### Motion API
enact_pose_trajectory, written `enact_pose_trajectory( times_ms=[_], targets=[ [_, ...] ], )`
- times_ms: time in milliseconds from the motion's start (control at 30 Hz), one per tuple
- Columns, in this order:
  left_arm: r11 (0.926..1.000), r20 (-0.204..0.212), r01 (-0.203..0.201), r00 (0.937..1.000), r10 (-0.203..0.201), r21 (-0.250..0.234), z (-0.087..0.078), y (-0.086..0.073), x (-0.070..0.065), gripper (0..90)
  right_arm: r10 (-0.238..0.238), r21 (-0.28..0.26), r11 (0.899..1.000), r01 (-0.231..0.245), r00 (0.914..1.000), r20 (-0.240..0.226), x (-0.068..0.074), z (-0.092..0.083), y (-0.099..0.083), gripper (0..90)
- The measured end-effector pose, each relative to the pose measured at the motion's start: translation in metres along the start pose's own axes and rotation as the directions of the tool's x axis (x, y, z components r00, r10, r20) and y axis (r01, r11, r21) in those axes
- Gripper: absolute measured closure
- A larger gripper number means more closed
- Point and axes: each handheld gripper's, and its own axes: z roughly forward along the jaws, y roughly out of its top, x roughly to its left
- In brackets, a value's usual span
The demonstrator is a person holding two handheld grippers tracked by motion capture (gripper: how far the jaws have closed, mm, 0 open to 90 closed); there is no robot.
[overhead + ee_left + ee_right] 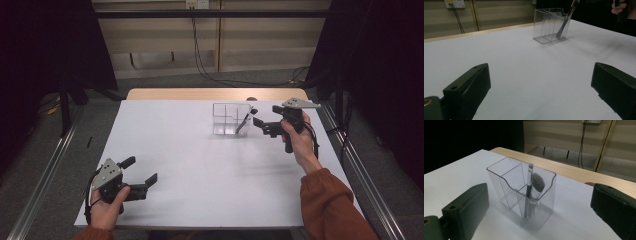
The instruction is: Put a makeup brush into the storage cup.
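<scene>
The white rectangular table (200, 170) is carrying it all. Towards its far right, the clear plastic compartmented organiser (231, 119) is standing upright, with a dark-handled makeup brush (530, 191) leaning inside an end compartment. The right gripper (264, 125) is hovering just beside it, jaws gaping wide, gripping nothing. The left gripper (142, 171) is sitting well apart at the near left, jaws likewise spread wide.

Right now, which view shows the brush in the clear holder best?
The right gripper view: the brush stands close, bristles up, in the holder. The left gripper view and the high view show it small and leaning.
</scene>
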Motion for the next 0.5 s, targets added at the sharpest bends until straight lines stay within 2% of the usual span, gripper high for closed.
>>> enact_pose_trajectory(
  times_ms=[200, 367, 500],
  targets=[
    [1.0, -0.014, -0.001, 0.9999, 0.001, -0.007, -0.002, 0.0, 0.002, 2.5, 0.004, -0.006, 1.0, -0.004, 0.9999, 0.01, 0.001, -0.008, -0.007, 1.2],
    [0.9999, -0.006, -0.002, 1.0, 0.002, -0.011, -0.002, 0.0, 0.001, 2.5, -0.006, -0.004, 1.0, 0.006, 0.9999, 0.013, 0.002, -0.016, -0.013, 1.1],
    [0.9999, -0.009, -0.004, 1.0, 0.004, -0.013, -0.003, 0.001, 0.001, 2.5, 0.003, -0.022, 1.0, -0.003, 1.0, 0.01, 0.003, -0.023, -0.017, 1.0]
  ],
)
